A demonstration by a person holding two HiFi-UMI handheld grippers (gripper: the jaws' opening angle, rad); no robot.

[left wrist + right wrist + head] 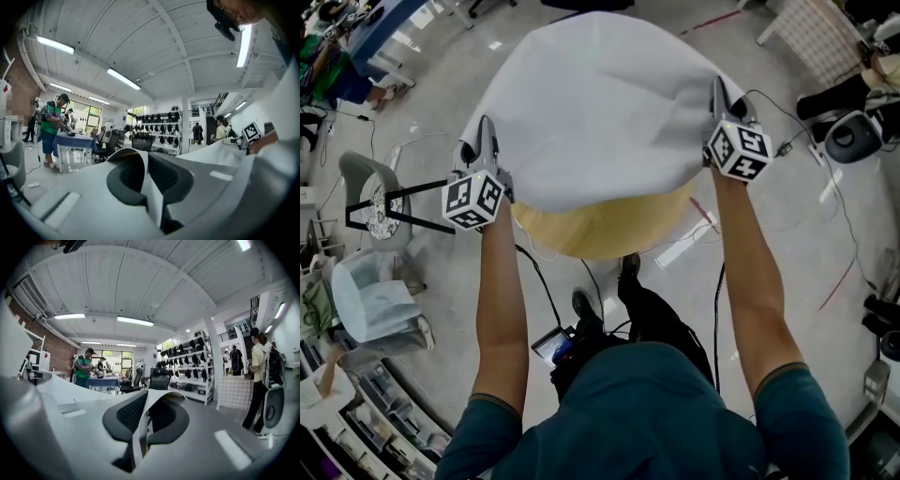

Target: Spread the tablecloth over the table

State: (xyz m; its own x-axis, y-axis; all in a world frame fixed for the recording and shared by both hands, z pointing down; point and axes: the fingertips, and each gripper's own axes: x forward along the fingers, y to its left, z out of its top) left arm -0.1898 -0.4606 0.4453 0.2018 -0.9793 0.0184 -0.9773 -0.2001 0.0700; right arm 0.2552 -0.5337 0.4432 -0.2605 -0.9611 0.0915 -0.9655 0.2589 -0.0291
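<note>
The white fabric tablecloth point(600, 103) was the biggest thing there. It was spread wide over the round table with the pale yellow top point(609, 230) and hid most of it. Only the near part of the table, on the person's side, showed bare below the cloth's near edge. The cloth looked creased across its middle.

The person stood at that bare side with both forearms stretched out over it, a grey two-jaw gripper in each hand. The left gripper point(484, 129) held the near edge of the cloth at its left end. In the left gripper view its dark pads point(129, 180) were pressed together with a thin fold of white fabric pinched between them. The right gripper point(719, 92) held the same edge at its right end, well apart from the other. Its jaws were likewise clamped on a fold of cloth that stood up between the pads point(124, 418).

Off to the person's left stood a grey chair point(366, 183) on the pale floor. Farther back a person in a green shirt point(50, 126) stood at a blue-covered table point(75, 140).
</note>
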